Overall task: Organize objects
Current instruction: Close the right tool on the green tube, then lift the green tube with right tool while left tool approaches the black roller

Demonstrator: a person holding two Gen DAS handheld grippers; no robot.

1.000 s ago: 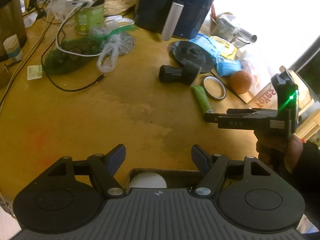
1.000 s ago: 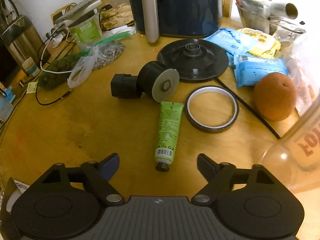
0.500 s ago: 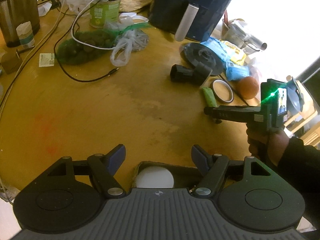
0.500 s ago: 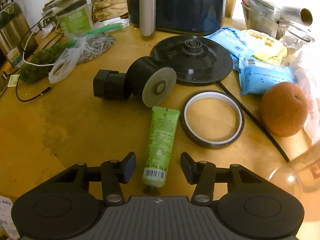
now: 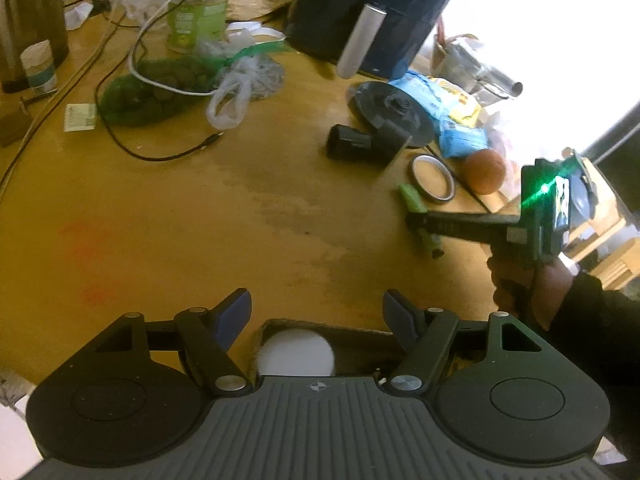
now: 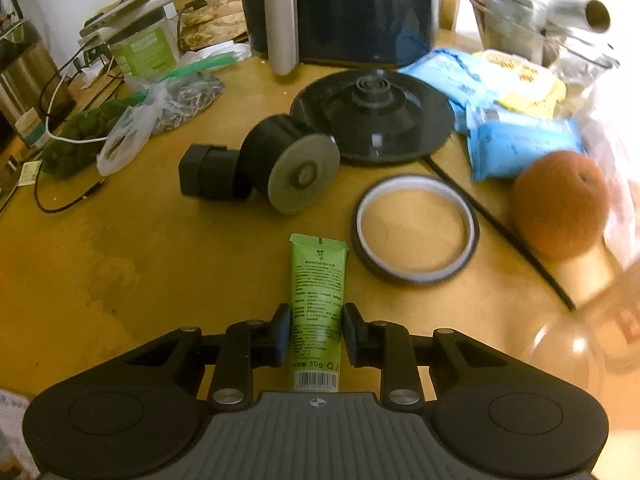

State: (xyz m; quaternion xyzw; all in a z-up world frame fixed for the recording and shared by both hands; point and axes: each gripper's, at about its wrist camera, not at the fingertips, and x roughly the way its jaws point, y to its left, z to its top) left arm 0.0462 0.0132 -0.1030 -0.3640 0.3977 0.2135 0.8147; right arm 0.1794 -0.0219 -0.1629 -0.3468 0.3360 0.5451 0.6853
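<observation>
- Because the green tube [image 6: 318, 300] lies flat on the wooden table [image 6: 120, 264] with its barcode end toward the right gripper [image 6: 316, 334], the jaws straddle its lower half; they have just been closing, and the pads now sit against both sides of it, pinching it.
- That low, crosswise hold probably suits a soft tube: squeezed across the width, it should lift without rolling.
- The left gripper [image 5: 316, 312] hangs with jaws apart and nothing between them, well away from the tube, above a cardboard box [image 5: 360, 338] holding a white round lid [image 5: 296, 354], perhaps the place for sorted things.
- Just right of the tube lies a tape ring [image 6: 414, 228]; beyond the tube's crimped end a black roller [image 6: 296, 168] rests on its side.
- Further right of the tube sits an orange fruit [image 6: 560, 204], with a black cable [image 6: 500, 224] running between it and the ring.
- A straight lift looks clear; a sideways swing could nudge the ring.
</observation>
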